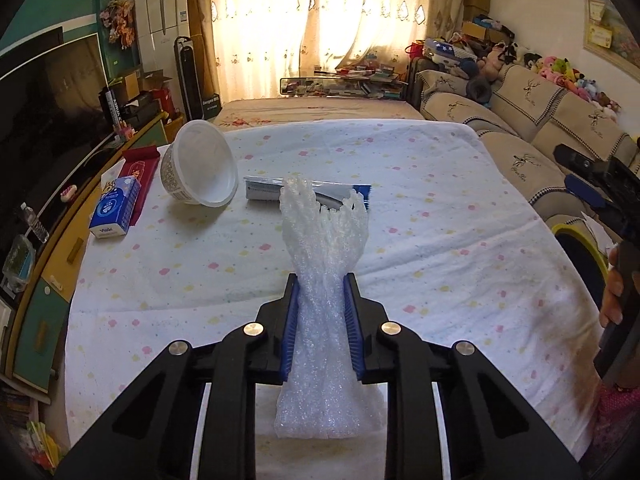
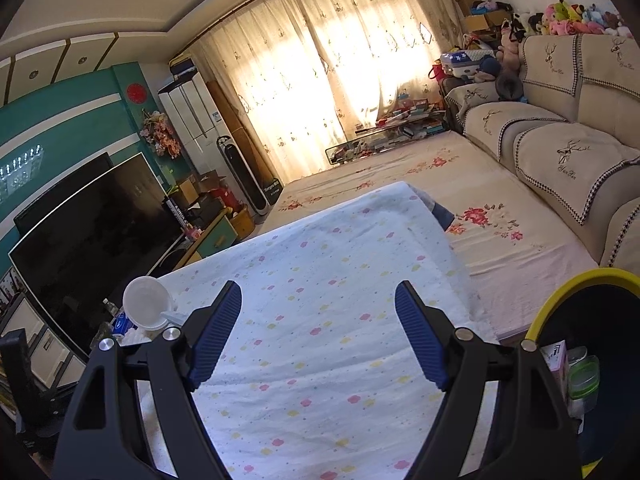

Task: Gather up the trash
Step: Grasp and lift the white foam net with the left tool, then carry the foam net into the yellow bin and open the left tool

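Note:
My left gripper [image 1: 321, 280] is shut on a white foam net sleeve [image 1: 323, 248], holding it above the flowered tablecloth [image 1: 440, 240]. Beyond it lie a silver-blue wrapper [image 1: 280, 191] and a tipped white plastic tub [image 1: 202, 168]. My right gripper [image 2: 320, 300] is open and empty above the table's right part; it also shows at the right edge of the left wrist view [image 1: 592, 188]. A dark bin with a yellow rim [image 2: 560, 292] stands beside the table on the right, with trash inside; it also shows in the left wrist view [image 1: 580, 236]. The tub shows far left in the right wrist view [image 2: 146, 300].
A blue tissue pack [image 1: 116, 208] and a red box [image 1: 140, 168] lie at the table's left edge. A TV [image 1: 48, 120] on a cabinet stands to the left, a sofa [image 1: 540, 120] to the right, a floral mat [image 2: 500, 240] beyond.

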{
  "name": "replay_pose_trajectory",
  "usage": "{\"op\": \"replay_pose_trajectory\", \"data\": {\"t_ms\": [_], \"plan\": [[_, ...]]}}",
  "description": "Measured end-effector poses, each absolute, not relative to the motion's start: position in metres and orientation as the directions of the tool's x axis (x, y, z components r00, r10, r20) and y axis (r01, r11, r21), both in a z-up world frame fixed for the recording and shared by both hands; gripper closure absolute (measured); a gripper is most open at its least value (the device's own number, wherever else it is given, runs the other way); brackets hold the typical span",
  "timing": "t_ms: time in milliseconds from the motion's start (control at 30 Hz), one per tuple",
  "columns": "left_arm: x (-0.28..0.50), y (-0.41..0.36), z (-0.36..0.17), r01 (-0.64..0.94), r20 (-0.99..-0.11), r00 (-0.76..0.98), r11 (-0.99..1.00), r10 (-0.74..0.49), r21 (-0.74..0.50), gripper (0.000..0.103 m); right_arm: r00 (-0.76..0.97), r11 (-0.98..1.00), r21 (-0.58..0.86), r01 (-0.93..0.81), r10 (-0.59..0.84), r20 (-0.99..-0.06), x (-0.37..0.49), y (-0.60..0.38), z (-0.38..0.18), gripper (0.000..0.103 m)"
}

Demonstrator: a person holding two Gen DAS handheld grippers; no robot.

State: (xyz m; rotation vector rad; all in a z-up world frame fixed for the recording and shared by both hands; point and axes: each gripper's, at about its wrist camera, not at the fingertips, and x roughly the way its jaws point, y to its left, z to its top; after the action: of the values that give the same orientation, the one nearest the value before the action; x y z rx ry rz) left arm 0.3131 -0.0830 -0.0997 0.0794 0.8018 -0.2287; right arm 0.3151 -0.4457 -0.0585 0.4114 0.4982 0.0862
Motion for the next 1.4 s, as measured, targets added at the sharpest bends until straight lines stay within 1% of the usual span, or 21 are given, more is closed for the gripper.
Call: {"op": "replay_pose_trajectory", "data": {"t_ms": [67,200,400,567,767,867,967,1100,1233,1300,1333,1367,1400], "plan": [[0.303,-0.096,-0.095,0.267,-0.719,0.666,0.964,-0.196,-0.015,0.081,0.885,0.92,0.39,0.048,0.142,-0.444,0.312,-0.453,-0.055,0.028],[0.291,-0.13,-0.089,0.345,-0.723,0.648,0.939,-0.239,-0.002,0.081,0.877,0.915,0.398,0.065,0.138,-0.461,0.298,-0.475,-0.048,0.028],[0.287,-0.191,-0.084,0.467,-0.725,0.6,0.884,-0.338,-0.025,0.081,0.884,0.935,0.33,0.128,0.043,-0.465,0.24,-0.522,-0.042,0.025],[0.286,-0.26,-0.082,0.586,-0.726,0.539,0.81,-0.427,-0.041,0.081,0.866,0.904,0.312,0.292,-0.112,-0.487,0.169,-0.586,-0.057,0.024],[0.276,-0.349,-0.078,0.711,-0.728,0.47,0.703,-0.499,-0.022,0.081,0.78,0.819,0.298,0.49,-0.26,-0.569,0.097,-0.652,-0.093,0.024],[0.27,-0.392,-0.079,0.757,-0.734,0.437,0.654,-0.52,-0.013,0.081,0.741,0.78,0.296,0.551,-0.295,-0.603,0.072,-0.672,-0.109,0.024],[0.268,-0.428,-0.087,0.789,-0.752,0.398,0.614,-0.526,-0.012,0.081,0.721,0.751,0.301,0.588,-0.317,-0.616,0.056,-0.685,-0.118,0.024],[0.27,-0.479,-0.102,0.817,-0.787,0.339,0.576,-0.515,-0.024,0.08,0.726,0.737,0.32,0.595,-0.322,-0.608,0.045,-0.693,-0.12,0.024],[0.277,-0.514,-0.116,0.818,-0.805,0.315,0.574,-0.503,-0.038,0.079,0.734,0.741,0.32,0.59,-0.326,-0.596,0.039,-0.687,-0.115,0.024],[0.282,-0.528,-0.123,0.814,-0.81,0.312,0.58,-0.497,-0.043,0.074,0.732,0.74,0.319,0.592,-0.33,-0.596,0.038,-0.687,-0.114,0.024],[0.284,-0.534,-0.126,0.81,-0.811,0.309,0.585,-0.496,-0.049,0.068,0.732,0.738,0.321,0.594,-0.33,-0.596,0.039,-0.687,-0.113,0.024],[0.287,-0.537,-0.128,0.806,-0.811,0.308,0.589,-0.497,-0.055,0.059,0.733,0.736,0.324,0.594,-0.33,-0.595,0.039,-0.687,-0.112,0.024],[0.29,-0.542,-0.13,0.803,-0.811,0.311,0.594,-0.495,-0.054,0.052,0.732,0.735,0.324,0.596,-0.332,-0.595,0.038,-0.687,-0.111,0.024]]}}
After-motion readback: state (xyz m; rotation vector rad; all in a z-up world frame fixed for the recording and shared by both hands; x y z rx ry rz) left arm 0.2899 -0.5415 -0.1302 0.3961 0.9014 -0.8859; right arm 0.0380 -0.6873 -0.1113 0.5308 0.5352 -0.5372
